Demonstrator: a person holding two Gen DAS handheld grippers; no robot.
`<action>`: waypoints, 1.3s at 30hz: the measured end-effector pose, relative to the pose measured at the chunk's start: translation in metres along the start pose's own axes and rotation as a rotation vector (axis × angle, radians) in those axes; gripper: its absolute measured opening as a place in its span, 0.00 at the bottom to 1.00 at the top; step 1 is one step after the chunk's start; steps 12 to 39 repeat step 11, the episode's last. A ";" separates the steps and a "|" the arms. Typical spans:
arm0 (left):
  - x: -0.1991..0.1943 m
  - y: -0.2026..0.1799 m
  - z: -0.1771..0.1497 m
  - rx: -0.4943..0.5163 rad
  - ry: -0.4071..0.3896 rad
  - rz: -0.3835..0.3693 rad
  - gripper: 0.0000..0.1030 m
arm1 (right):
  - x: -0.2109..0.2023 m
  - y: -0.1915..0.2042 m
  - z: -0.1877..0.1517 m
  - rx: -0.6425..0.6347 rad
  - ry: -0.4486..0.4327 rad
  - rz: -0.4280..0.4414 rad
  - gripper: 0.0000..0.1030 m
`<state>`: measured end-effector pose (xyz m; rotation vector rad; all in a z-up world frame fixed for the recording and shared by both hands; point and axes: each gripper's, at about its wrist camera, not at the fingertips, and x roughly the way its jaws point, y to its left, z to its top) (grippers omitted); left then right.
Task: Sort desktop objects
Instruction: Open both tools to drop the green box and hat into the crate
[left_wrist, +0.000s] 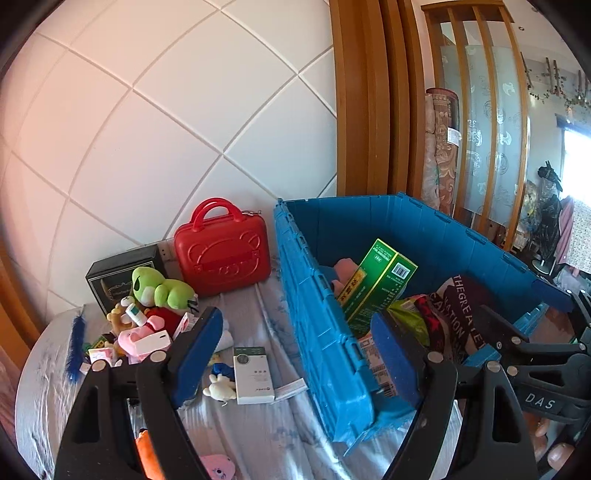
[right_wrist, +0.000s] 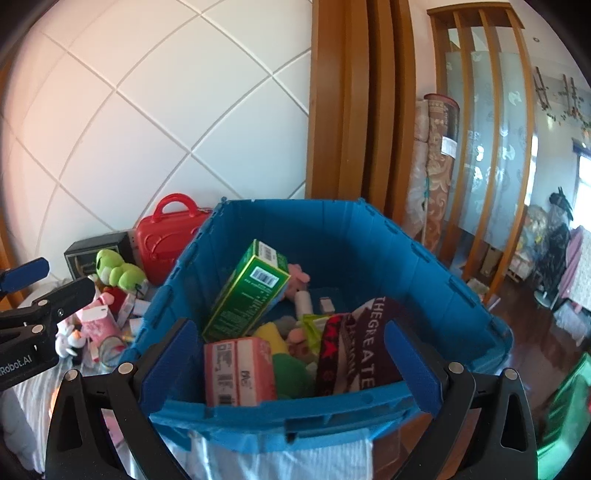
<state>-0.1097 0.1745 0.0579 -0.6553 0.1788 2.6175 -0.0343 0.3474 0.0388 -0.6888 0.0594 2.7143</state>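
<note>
Blue foam pads line the black plastic fingers of the right gripper (right_wrist: 291, 365), whose jaws stand spread as wide as they go, one finger on each side of the near end of the blue crate (right_wrist: 280, 417), with nothing gripped between them. That crate is a ribbed, hard plastic bin with hinged flaps, set on the right part of a pale, wrinkled cloth-covered tabletop (left_wrist: 266, 435). Inside it a glossy green carton (right_wrist: 245, 291) with a barcode leans tilted against the left wall; a pink-and-white box (right_wrist: 240, 371) stands at the near wall, and a dark knitted fabric with white lettering (right_wrist: 369, 347) drapes at the near right. Soft plush pieces fill the gaps between them.

Left of the crate, the left gripper (left_wrist: 295, 336) also hangs open, roughly three-quarters spread, empty; its right pad is over the crate's left wall and its left pad over the loose pile on the cloth. Beneath it lies a flat white rectangular box (left_wrist: 253, 374), with a small white plush toy (left_wrist: 219, 387) just beside it. Farther left sits a heap of small cartons and plush, topped by a fuzzy green frog toy (left_wrist: 159, 288). A blue feather (left_wrist: 76, 347) lies at the far left edge. Against the tiled white wall stand a moulded red hard-shell case (left_wrist: 223, 254) with a looped handle and a black box (left_wrist: 122, 273).
</note>
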 end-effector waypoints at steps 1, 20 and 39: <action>-0.004 0.006 -0.003 -0.002 0.002 0.002 0.80 | -0.003 0.006 -0.002 0.004 0.003 -0.004 1.00; -0.029 0.036 -0.025 -0.018 0.017 0.005 0.80 | -0.029 0.050 -0.020 -0.014 0.021 -0.020 1.00; -0.029 0.036 -0.025 -0.018 0.017 0.005 0.80 | -0.029 0.050 -0.020 -0.014 0.021 -0.020 1.00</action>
